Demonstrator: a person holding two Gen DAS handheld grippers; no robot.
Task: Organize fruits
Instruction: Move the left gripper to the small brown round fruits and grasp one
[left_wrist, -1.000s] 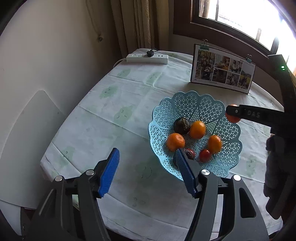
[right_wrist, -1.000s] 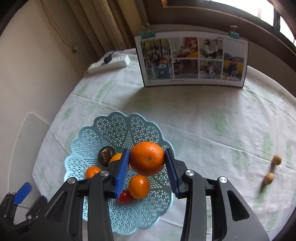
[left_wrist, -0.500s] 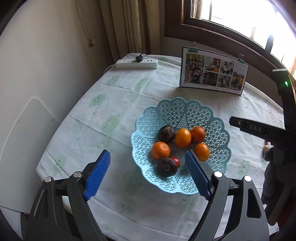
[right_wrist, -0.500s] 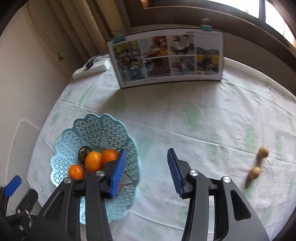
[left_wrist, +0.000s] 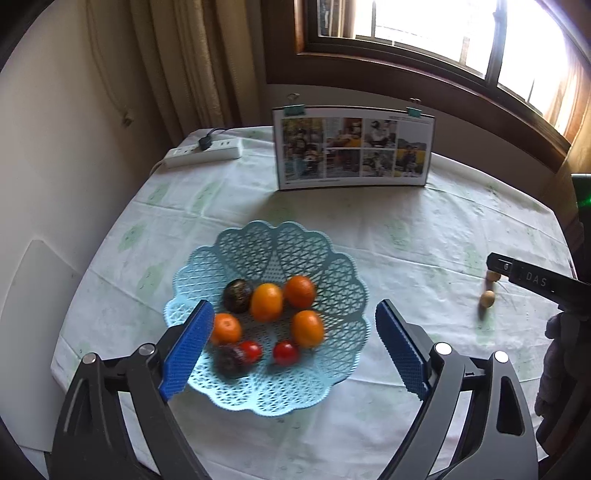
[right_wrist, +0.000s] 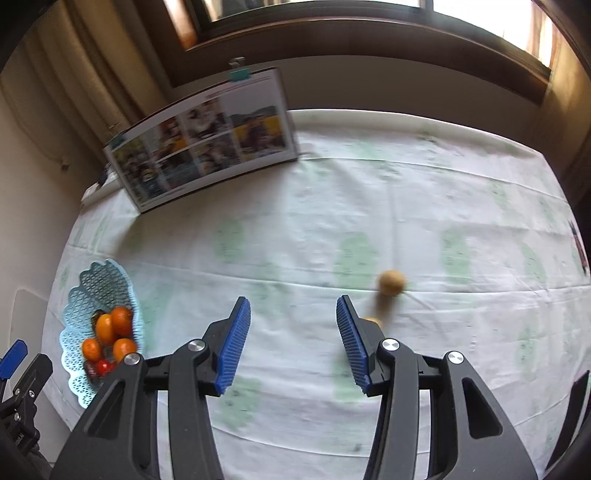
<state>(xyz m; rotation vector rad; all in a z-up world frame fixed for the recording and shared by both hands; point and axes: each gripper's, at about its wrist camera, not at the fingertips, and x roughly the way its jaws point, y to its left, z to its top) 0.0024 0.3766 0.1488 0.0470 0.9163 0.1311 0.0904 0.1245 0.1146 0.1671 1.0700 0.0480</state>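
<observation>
A: Left wrist view is showing the table (left_wrist: 424, 229) spreading wide ahead of the jaws, its pale cloth reaching the wall under the window. How are the jaws standing?

B: The left gripper (left_wrist: 295, 347) is hanging with its jaws spread wide and nothing between the pads. The blue lattice basket (left_wrist: 273, 243) is sitting right ahead, its near rim lying between the two fingertips and its left rim running behind the left pad.

A: And the fruit?

B: Four orange fruits (left_wrist: 266, 301), two dark ones and two small red ones are lying in the basket's bowl, just beyond the jaws. Bare cloth is stretching to the right of the jaws, out to two small tan fruits (left_wrist: 487, 298) near the table's right edge.

A: What is the right wrist view giving?

B: The right gripper (right_wrist: 293, 332) is also standing wide apart, holding nothing, over open cloth. One tan fruit is lying just beyond the right fingertip; the other is peeking from behind that finger. The basket is sitting far left of these jaws, close to the table's left edge.

A: Anything behind?

B: A photo board (left_wrist: 352, 147) is standing upright well beyond the jaws, a power strip (left_wrist: 203, 155) to its left.
</observation>
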